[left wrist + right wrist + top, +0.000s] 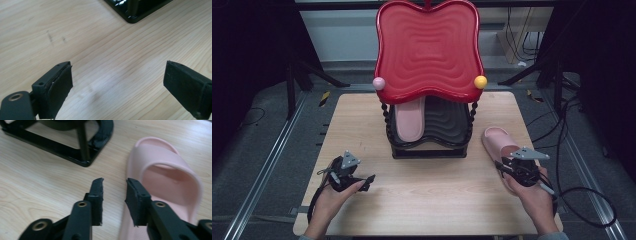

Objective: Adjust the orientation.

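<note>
A light wooden table [427,200] is seen from above, with a two-tier rack [428,80] placed at its centre toward 12 o'clock: a red wavy top shelf [428,45] over a black lower shelf [447,122]. A pink ball [378,83] and a yellow ball [480,82] are fixed at the red shelf's front corners. One pink slipper [408,119] is laid on the left half of the black shelf, its long axis run from 6 to 12 o'clock; which end is the toe cannot be told.

A second pink slipper [500,143] is set on the table at about 4 o'clock from the rack, just beside its base. Its long axis is run roughly from 11 to 5 o'clock, and which end the strap sits toward cannot be told from above. In the right gripper view the strap [172,167] is seen arched over the footbed.

The right gripper [506,169] is held at the slipper's near end, at about 5 o'clock on the table. In its own view, the right gripper [114,195] is shown with the jaws narrowly parted, one just over the slipper's edge, nothing clamped.

The left gripper [368,181] is held at about 7 o'clock, well apart from the rack. In its own view, the left gripper [117,85] is shown with jaws spread wide over bare wood, the rack's black base corner [135,12] seen ahead.
</note>
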Available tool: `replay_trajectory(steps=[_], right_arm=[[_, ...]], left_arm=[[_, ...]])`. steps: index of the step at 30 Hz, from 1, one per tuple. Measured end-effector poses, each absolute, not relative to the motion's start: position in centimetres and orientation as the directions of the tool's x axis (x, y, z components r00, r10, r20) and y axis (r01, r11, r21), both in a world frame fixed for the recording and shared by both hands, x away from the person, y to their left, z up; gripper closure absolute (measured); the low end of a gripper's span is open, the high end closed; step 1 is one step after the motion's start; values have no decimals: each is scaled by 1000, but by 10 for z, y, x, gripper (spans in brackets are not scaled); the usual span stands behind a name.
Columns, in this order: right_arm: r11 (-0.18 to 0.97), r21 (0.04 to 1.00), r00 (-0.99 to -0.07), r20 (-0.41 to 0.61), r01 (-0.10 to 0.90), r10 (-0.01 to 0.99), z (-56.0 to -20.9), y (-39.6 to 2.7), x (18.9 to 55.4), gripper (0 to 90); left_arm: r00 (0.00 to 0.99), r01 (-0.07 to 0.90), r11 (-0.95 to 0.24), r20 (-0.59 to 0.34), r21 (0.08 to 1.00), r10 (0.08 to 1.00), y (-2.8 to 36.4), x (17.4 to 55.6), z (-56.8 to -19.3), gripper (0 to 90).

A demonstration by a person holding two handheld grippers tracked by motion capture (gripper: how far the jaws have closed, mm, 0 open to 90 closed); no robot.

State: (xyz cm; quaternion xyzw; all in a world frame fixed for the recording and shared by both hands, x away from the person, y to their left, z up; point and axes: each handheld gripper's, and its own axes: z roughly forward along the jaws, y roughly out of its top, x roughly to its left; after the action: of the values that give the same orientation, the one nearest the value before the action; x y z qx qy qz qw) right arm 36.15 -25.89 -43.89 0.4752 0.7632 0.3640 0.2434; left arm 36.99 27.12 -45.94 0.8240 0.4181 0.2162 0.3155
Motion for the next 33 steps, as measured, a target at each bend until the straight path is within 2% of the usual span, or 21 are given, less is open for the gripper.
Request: replay_trajectory(steps=[3,8,14,16,18,20,21,25,33], right_arm=[[284,772,-423,-21,569,906,-438,-265,365,779],[300,738,-416,-28,605,909,-439,-272,373,793],[303,720,-408,-30,625,913,-450,-268,395,679],[294,721,-390,-36,628,920,-452,-266,405,670],[291,710,-369,-48,641,928,-455,-266,414,693],[293,709,-373,-46,641,927,-456,-266,418,762],[293,710,-379,-39,640,925,-456,-265,418,830],[323,703,-386,-75,634,919,-451,-264,408,855],[408,693,-461,-123,594,879,-433,-272,339,857]], left_arm=[[546,562,-444,91,698,833,279,369,-459,86],[536,580,-442,88,684,840,286,369,-461,91],[530,583,-437,86,685,843,289,368,-459,95],[528,584,-434,85,686,845,291,368,-459,95],[528,585,-434,84,685,845,292,368,-459,95],[526,585,-432,83,687,846,293,368,-459,95],[526,587,-431,82,686,847,293,368,-459,95],[522,586,-425,80,690,849,296,368,-458,96],[512,589,-421,84,690,855,300,366,-456,98]])
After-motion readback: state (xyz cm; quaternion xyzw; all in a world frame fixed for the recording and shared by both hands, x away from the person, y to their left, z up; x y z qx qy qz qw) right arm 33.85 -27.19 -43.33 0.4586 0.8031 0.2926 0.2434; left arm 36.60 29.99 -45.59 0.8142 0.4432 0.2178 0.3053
